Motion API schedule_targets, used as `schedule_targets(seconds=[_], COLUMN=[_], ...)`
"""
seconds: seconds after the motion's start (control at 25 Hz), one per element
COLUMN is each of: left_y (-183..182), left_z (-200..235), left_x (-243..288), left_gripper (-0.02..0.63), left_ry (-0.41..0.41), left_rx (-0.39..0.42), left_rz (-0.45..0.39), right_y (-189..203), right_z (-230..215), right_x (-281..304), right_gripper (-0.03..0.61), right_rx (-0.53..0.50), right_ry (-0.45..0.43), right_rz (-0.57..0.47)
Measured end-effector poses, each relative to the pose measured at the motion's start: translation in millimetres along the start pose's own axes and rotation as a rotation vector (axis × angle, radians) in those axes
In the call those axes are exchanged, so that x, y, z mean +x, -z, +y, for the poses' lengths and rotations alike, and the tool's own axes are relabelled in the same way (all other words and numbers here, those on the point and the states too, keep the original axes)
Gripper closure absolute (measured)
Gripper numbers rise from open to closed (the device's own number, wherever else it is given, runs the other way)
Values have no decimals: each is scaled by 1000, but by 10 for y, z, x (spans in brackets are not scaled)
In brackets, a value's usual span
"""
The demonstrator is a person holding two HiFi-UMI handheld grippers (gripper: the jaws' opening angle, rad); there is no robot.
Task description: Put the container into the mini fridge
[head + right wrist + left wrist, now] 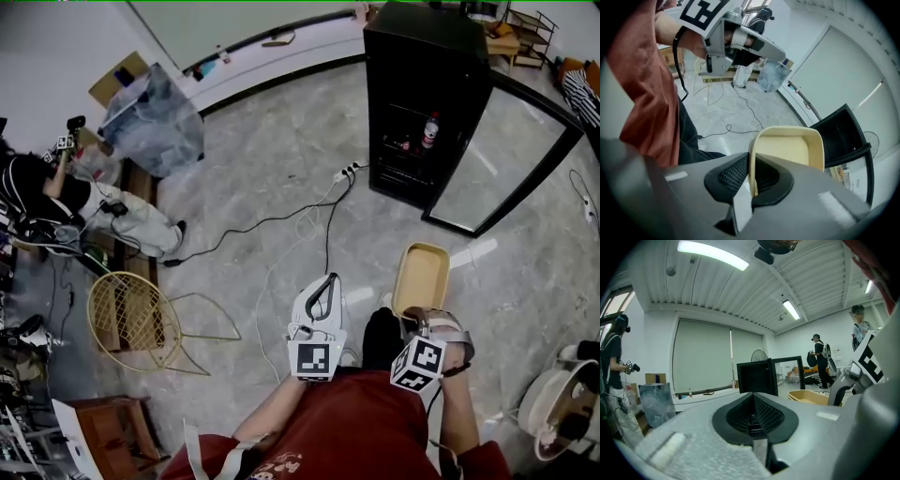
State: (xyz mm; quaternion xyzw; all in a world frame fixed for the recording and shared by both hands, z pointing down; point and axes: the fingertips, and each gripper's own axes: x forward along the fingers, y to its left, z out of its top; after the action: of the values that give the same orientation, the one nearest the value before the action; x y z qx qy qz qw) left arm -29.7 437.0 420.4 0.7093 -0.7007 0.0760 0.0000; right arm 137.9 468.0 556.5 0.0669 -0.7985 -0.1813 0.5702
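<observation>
On the marble floor [272, 141] I see a yellow wire chair [131, 319], a wooden stool [112, 431] near it, and a black cable [272, 222] trailing toward a power strip [349, 172]. A person [56, 202] sits far left (something small held up), near a plastic-wrapped bin [155, 117].

Red shirt [361, 427], dark trousers [380, 339] — black-and-white marker cubes [316, 358].

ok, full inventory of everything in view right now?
mini fridge: one, black, top right, door open
bottle: one, red label, inside the fridge
container: one, cream, held in front of the fridge
cables: several, black and white, across the floor
wire chair: one, yellow, lower left
wrapped box: one, clear plastic, upper left
bystander: one, dark top, far left
left gripper: grey, shut, empty
right gripper: grey, shut on container rim
</observation>
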Motion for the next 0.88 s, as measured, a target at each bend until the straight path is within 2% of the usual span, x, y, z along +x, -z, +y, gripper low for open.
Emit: schedule_targets(seconds=[0.24,0.44,0.6,0.88], left_y=[61,118,85,50], left_z=[-78,-114,-86,-227], left_x=[408,853,1282,2068], left_gripper=[609,609,609,609], left_ry=[41,67,59,85], left_rx=[-49,-39,-41,-44], left_rz=[29,48,45,91], right_y=[145,227,296,540], right_z=[-224,-507,-838,-1428], right_x=[213,438,628,871], right_gripper=[557,555,555,555], right_rx=[42,74,89,76], right_ry=[-47,-83,-103,-123], right_rz=[14,11,-1,-19])
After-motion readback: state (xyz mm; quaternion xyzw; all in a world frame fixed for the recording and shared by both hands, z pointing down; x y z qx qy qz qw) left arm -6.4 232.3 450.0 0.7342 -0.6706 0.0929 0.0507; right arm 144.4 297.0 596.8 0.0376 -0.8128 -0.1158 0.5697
